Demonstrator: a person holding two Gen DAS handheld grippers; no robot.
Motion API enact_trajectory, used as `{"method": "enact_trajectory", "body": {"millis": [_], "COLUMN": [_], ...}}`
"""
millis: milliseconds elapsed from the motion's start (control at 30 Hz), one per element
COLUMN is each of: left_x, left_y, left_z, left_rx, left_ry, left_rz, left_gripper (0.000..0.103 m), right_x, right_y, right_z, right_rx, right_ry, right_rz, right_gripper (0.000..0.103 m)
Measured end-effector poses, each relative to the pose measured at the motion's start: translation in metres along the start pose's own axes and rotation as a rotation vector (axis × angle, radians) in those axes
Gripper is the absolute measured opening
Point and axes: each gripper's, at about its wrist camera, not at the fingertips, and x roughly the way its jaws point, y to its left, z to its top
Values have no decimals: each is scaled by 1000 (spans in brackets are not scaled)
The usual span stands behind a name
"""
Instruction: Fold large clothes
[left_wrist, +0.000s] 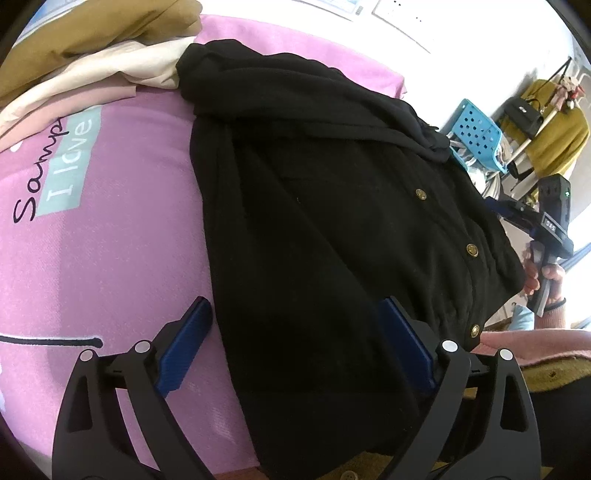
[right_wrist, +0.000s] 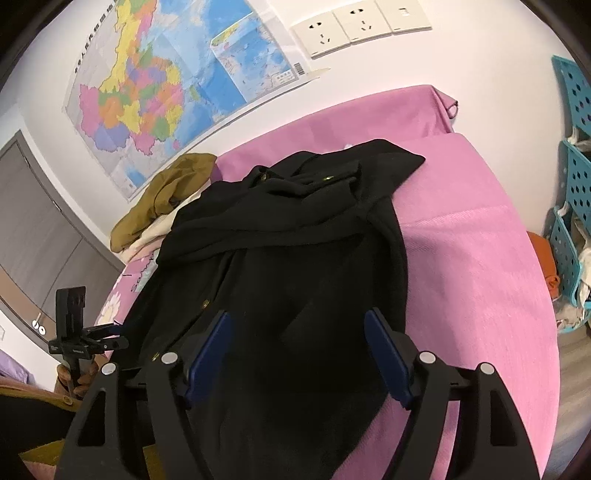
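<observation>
**Inspector A:** Pink cloth (left_wrist: 110, 229) covers the work surface, with printed lettering at the left of the left wrist frame. At upper left sits a heap of mustard and cream garments (left_wrist: 85, 55). Confirm the task item?

**Inspector B:** Confirmed. The black cardigan (left_wrist: 332, 221) fills the centre, lying on the pink cloth with its gold-buttoned placket running down the right side. A sleeve lies bunched across the upper part; the body is partly gathered, not squared.

**Inspector A:** Grippers?

**Inspector B:** The left gripper (left_wrist: 295, 332) has jaws spread wide, empty, one finger over the cloth and one over the garment's lower part. The right gripper (right_wrist: 299, 339) likewise stands apart over the lower body, holding nothing. At far right, a blue perforated basket (left_wrist: 476, 136).

**Inspector A:** Step in hand?

**Inspector B:** In my judgement, between folds. The next move calls for each gripper to pinch the near hem edge, then carry it toward the collar, evenly.
</observation>
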Motion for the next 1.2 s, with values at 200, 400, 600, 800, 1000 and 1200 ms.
{"method": "enact_trajectory", "body": {"millis": [200,400,600,800,1000,1200], "left_x": [1,1,0,-2,-8,-14], "left_y": [-9,-14,-17,-14,-13,-9], "left_z": [-4,-8,-11,-17,-25,-32], "left_rx": [11,18,22,20,21,-25], "left_ry": [1,-4,-4,-2,23,44], "left_rz": [51,76,87,57,-34,-148], "left_gripper": [91,91,91,94,96,96], "right_x": [-5,-5,-8,-17,-13,3], "right_y": [-3,-2,-4,-13,-18,-11], "right_z": [-9,-14,-18,-26,-41,-50], "right_rx": [23,19,26,51,66,61], "right_ry": [-9,-4,-1,4,59,91], "right_rz": [17,18,9,-16,1,101], "right_gripper": [74,75,79,84,88,94]}}
